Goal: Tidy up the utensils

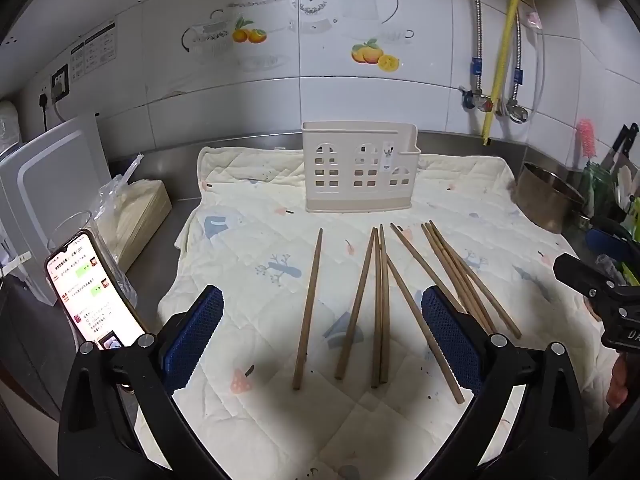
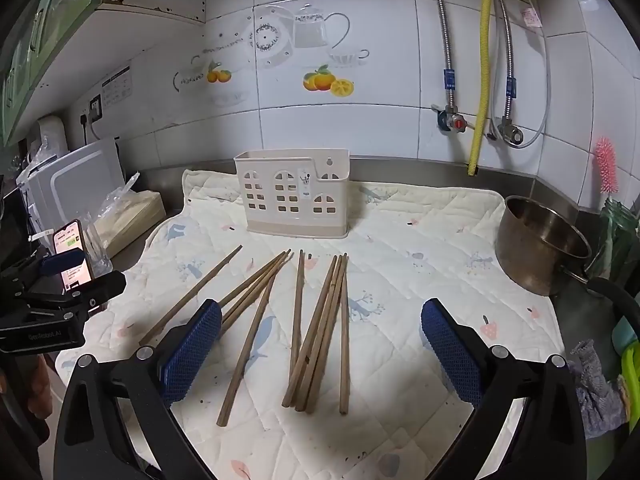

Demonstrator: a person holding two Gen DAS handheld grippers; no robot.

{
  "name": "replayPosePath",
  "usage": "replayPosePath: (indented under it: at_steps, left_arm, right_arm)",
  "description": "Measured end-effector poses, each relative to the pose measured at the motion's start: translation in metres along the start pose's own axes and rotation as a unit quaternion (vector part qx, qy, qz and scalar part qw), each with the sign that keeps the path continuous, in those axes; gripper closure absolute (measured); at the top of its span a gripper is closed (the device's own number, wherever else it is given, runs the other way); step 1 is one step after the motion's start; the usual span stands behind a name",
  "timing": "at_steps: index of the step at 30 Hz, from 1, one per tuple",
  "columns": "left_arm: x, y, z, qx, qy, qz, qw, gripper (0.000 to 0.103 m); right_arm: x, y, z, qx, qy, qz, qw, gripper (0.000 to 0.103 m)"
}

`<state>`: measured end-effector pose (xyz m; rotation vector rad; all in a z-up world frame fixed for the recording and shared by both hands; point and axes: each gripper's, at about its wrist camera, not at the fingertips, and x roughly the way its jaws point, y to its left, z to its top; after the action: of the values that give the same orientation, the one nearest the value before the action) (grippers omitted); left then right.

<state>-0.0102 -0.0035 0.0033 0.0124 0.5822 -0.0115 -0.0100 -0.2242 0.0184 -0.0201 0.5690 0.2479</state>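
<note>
Right now both grippers hover above a quilted cloth [image 1: 248,240] spread on a steel counter, each tilted downward with its jaws spread wide and nothing between them. The left gripper [image 1: 322,340] sits over the near ends of the wooden chopsticks [image 1: 380,304], which lie loose on the cloth, roughly side by side and fanning a little; one stick lies apart to the left, the rest cluster toward the right, some crossing or touching. Seen from the right gripper [image 2: 320,352], the same chopsticks [image 2: 320,332] lie between its blue pads [image 2: 192,352], not touched by either. Behind the sticks, well apart from them, a cream utensil holder [image 1: 358,172] with window-shaped cutouts stands upright at the cloth's far edge, near the tiled wall. A steel pot [image 2: 540,244] rests on the right edge of the cloth. A lit phone [image 1: 92,292] leans upright at the left.
</note>
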Motion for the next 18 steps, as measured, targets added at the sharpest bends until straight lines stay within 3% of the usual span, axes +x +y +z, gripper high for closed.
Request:
replayPosePath:
  at_steps: [18]
  left_arm:
    - [-0.0011, -0.0009, -0.0022, -0.001, 0.001, 0.001, 1.0000, 0.005]
  right_arm:
    - [0.0000, 0.0001, -0.0023, 0.001, -0.006, 0.003, 1.000, 0.006]
